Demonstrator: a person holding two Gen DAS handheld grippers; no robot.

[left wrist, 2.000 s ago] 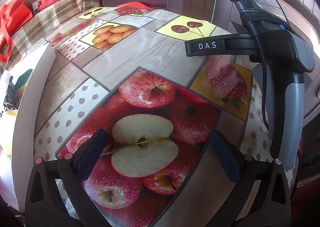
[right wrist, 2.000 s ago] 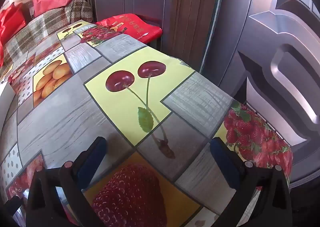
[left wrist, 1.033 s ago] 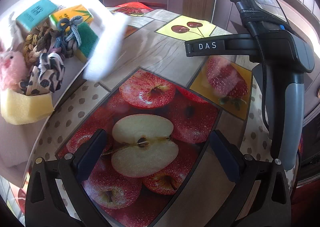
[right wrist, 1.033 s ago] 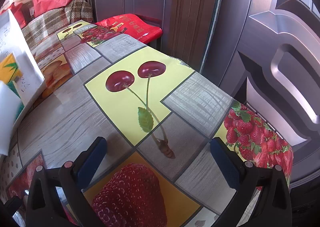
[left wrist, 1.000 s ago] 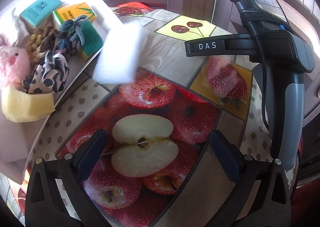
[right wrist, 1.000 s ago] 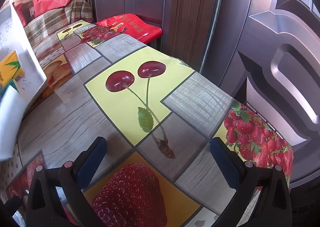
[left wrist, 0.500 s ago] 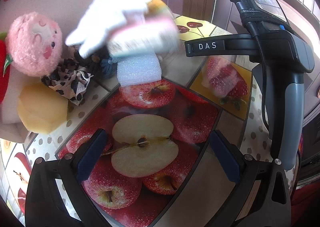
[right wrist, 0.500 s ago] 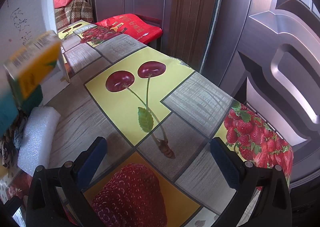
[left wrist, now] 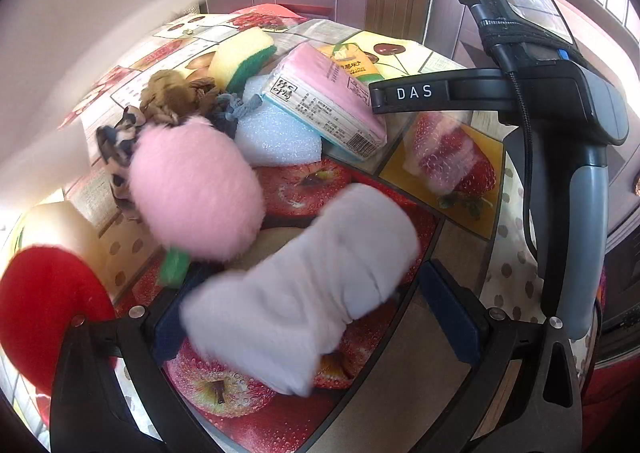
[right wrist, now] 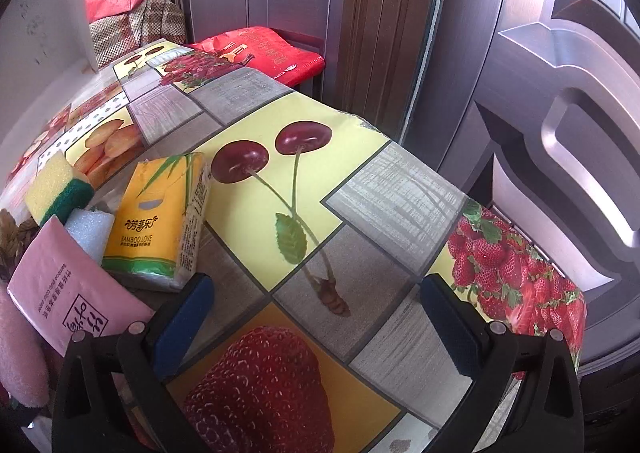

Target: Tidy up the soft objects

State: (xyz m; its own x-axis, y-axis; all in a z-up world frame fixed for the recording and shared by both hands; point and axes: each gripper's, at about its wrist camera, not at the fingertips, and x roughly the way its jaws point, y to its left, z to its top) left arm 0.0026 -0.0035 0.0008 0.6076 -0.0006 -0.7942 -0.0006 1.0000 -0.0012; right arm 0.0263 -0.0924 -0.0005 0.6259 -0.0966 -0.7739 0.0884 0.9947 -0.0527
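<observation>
Soft things lie heaped on the table (left wrist: 452, 241), unsorted: pink plush (left wrist: 196, 189), white cloth (left wrist: 312, 293), sponge (left wrist: 244, 53), tissue packs (right wrist: 160, 221). Left tongs (left wrist: 316, 313) and right tongs (right wrist: 316, 313) both gape, empty, likely poised to begin sorting; the cloth lies between the left fingers.

Fruit-print tablecloth (right wrist: 360, 189) before dark panelled doors (right wrist: 560, 93); daylight falls from the right

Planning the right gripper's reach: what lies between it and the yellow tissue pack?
Nothing: in the right wrist view only bare tablecloth separates the right gripper from the yellow tissue pack.
</observation>
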